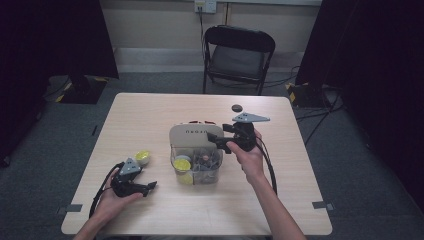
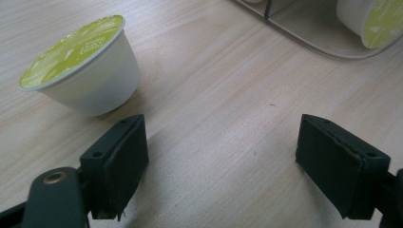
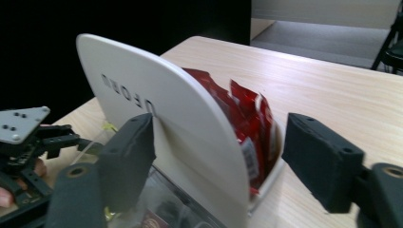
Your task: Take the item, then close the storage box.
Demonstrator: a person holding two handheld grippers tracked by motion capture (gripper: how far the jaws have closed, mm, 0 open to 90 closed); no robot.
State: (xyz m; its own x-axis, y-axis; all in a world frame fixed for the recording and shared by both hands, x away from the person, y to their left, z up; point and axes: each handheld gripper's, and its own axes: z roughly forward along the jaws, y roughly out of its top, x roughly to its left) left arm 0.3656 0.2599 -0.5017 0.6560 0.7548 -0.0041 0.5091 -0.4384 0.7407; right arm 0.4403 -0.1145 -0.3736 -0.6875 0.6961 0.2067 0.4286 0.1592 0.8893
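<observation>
Left gripper [image 2: 221, 166] open beside capsule [image 2: 83, 66]

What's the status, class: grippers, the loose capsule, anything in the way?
Left gripper open, nothing between jaws. Green-lidded capsule on table, just ahead. Right gripper straddles organizer's white panel; contact unclear. Nothing blocking capsule.

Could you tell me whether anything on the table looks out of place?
One coffee pod lies alone on the table, tilted on its side, left of the clear organizer, which holds another similar pod. Nothing looks spilled or damaged.
</observation>
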